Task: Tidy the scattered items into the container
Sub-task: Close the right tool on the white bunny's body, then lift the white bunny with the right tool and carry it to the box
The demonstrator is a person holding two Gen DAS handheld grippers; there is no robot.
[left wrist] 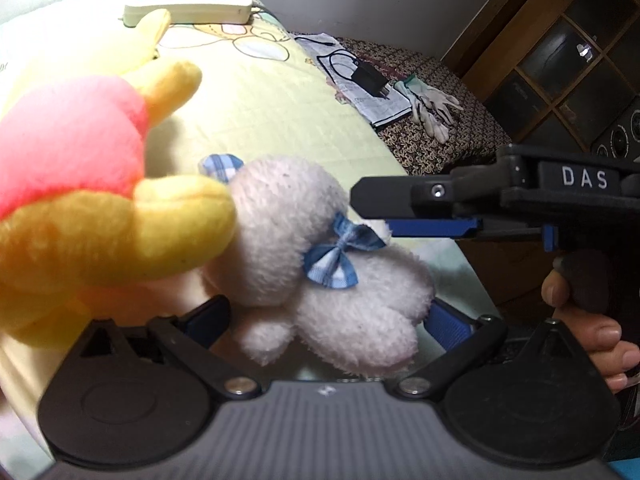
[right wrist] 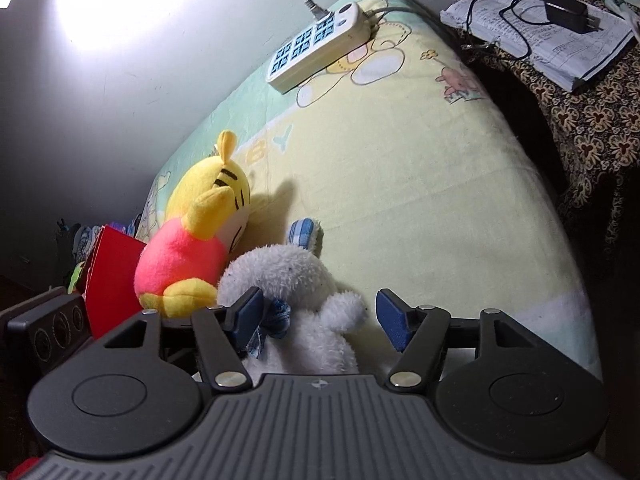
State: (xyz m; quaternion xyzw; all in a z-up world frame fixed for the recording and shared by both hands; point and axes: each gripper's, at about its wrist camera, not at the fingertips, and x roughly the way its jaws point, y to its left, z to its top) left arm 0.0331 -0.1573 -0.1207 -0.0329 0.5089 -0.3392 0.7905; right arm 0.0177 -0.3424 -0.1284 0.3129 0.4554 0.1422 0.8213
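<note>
A white plush toy (left wrist: 288, 208) with blue bows lies on the yellow blanket (left wrist: 260, 100), leaning against a yellow plush in a pink shirt (left wrist: 72, 160). My left gripper (left wrist: 328, 320) stands wide open around the white plush's lower body. My right gripper (left wrist: 376, 216) comes in from the right, held by a hand, with its tips at the plush's neck. In the right wrist view the right gripper (right wrist: 320, 316) is open astride the white plush (right wrist: 288, 272); the left pad touches the bow and the right pad stands clear. The yellow plush (right wrist: 188, 256) sits just left of it.
A red box (right wrist: 112, 276) stands off the bed's edge behind the yellow plush. A white power strip (right wrist: 316, 48) lies at the far end of the blanket (right wrist: 400, 180). Papers with a black adapter (right wrist: 540, 40) and gloves (left wrist: 432, 108) rest on a patterned cloth beyond.
</note>
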